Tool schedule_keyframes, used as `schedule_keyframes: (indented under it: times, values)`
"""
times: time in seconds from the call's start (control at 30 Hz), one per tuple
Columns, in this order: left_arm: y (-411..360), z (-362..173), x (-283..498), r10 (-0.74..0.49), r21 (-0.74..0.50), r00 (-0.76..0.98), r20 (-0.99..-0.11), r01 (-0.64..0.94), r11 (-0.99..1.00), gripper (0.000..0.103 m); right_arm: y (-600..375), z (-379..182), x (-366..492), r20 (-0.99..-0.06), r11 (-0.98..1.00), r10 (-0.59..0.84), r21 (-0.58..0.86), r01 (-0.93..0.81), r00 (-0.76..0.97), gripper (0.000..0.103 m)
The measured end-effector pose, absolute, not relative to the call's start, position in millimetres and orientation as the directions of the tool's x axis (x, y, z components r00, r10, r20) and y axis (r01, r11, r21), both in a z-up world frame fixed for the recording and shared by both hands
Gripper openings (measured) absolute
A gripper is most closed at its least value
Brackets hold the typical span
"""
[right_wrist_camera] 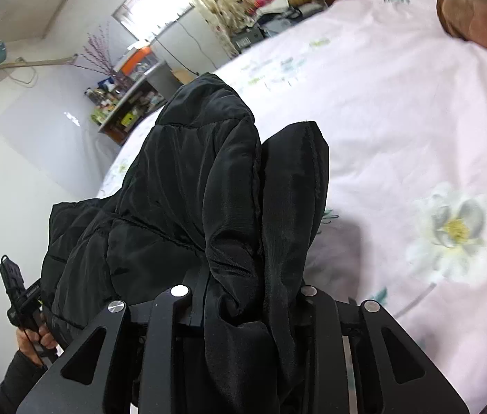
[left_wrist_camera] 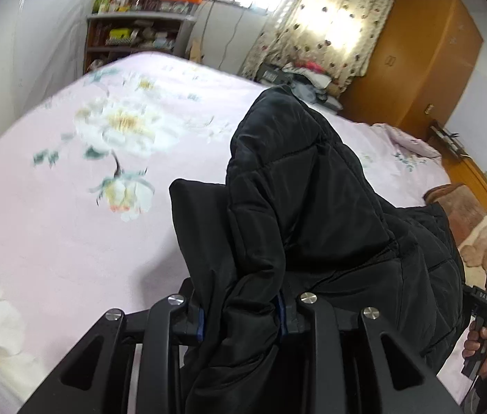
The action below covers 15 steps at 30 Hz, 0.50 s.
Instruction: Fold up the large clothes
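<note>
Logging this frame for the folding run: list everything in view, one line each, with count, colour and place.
jacket: one, black, quilted, held up over the bed
bedspread: one, pink with white flowers, covering the bed
shelf: one, cluttered, against the far wall
curtain: one, floral, at the window
wardrobe: one, orange-brown, far corner
blanket: one, brown, bed's edge
left gripper: black, shut on the jacket
right gripper: black, shut on the jacket
hand: one, holding the other gripper's handle

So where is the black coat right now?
The coat is up in the air over the pink bed, bunched in the middle of both views and pinched by the left gripper and right gripper.
</note>
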<state>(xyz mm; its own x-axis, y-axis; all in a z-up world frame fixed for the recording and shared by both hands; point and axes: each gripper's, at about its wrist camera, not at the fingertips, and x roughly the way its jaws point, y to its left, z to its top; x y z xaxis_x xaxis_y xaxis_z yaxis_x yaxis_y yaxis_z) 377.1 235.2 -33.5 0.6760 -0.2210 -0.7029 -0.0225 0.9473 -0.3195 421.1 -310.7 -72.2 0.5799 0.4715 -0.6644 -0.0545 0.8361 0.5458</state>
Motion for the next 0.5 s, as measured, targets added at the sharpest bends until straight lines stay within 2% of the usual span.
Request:
schedule_keyframes:
  times: [0.07,0.13,0.2,0.23,0.3,0.4,0.5]
  values:
    - [237,-66,387,-0.177,-0.289,0.632,-0.754,-0.078,0.954,0.034,-308,-94,429,-0.703,0.850,0.452,0.527,-0.026,0.549,0.032]
    - [240,-91,390,-0.152,-0.278,0.608,-0.780,-0.118,0.953,0.041,-311,-118,431,-0.737,0.855,0.435,0.518,0.019,0.517,0.041]
    - [247,-95,384,-0.164,-0.315,0.625,-0.763,-0.138,0.939,0.049,-319,-131,428,-0.740,0.836,0.441,0.545,0.067,0.508,0.056]
    - [249,-93,381,-0.163,-0.322,0.630,-0.760,-0.147,0.935,0.054,-322,-129,425,-0.739,0.835,0.436,0.545,0.074,0.514,0.057]
    - [255,-86,373,-0.149,-0.320,0.630,-0.762,-0.166,0.933,0.057,-326,-116,418,-0.743,0.850,0.419,0.524,0.064,0.523,0.059]
    - [266,-65,356,-0.124,-0.332,0.670,-0.732,-0.192,0.923,0.057,-329,-88,406,-0.737,0.886,0.367,0.463,0.028,0.567,0.059]
    - [267,-41,343,-0.067,-0.312,0.722,-0.688,-0.211,0.926,0.055,-326,-55,392,-0.714,0.938,0.256,0.347,0.012,0.652,0.059]
